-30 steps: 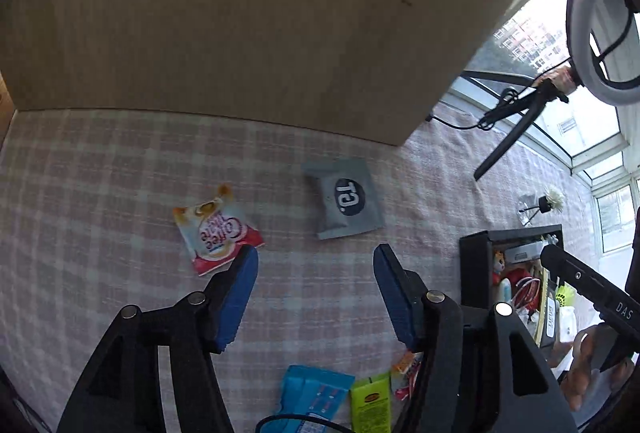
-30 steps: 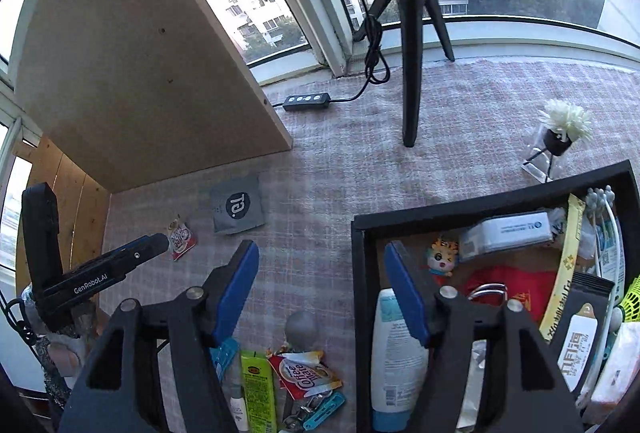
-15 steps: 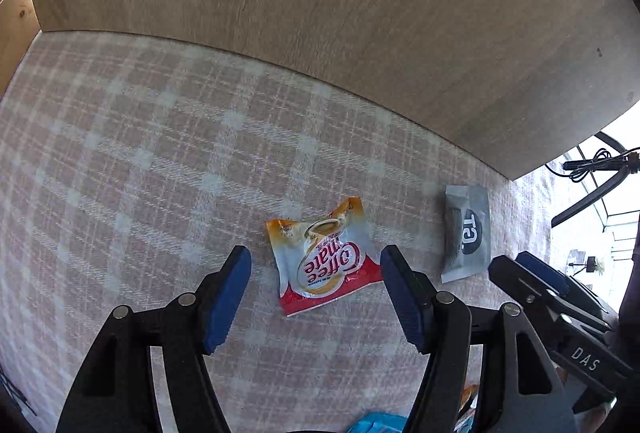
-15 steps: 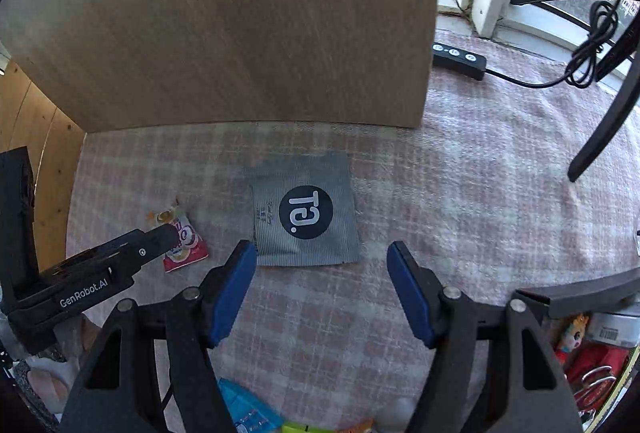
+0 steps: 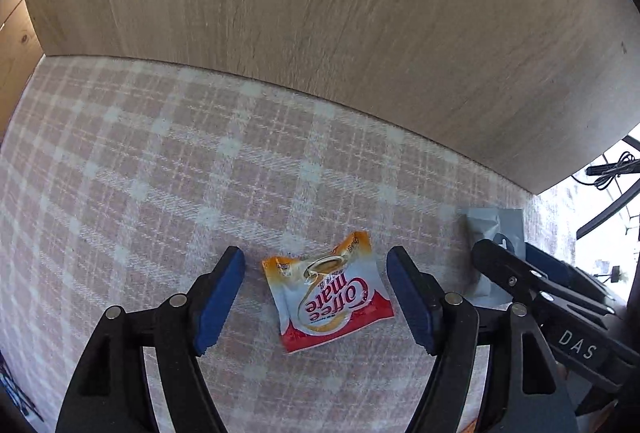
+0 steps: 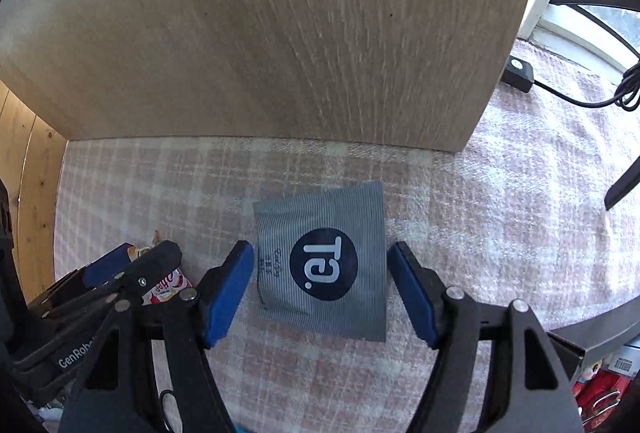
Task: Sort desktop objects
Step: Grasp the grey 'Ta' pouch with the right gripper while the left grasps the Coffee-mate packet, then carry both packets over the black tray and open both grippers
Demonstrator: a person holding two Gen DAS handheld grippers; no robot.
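Both grippers now point steeply down at the checked cloth on the tabletop [image 5: 160, 161], close under the wooden panel [image 5: 320, 13]; a second ago they sat higher and farther right, with the black box in view. Left gripper [image 5: 316, 297]: jaws spread and opening wider than before, Coffee-mate sachet [image 5: 328, 303] flat on the cloth between them, untouched. Right gripper [image 6: 320, 291]: jaws spread, straddling the grey packet [image 6: 324, 261], its edges just beside both pads; contact unclear. The sachet lies left of the packet, near it. Box corner [image 6: 600, 337] sits at near right.
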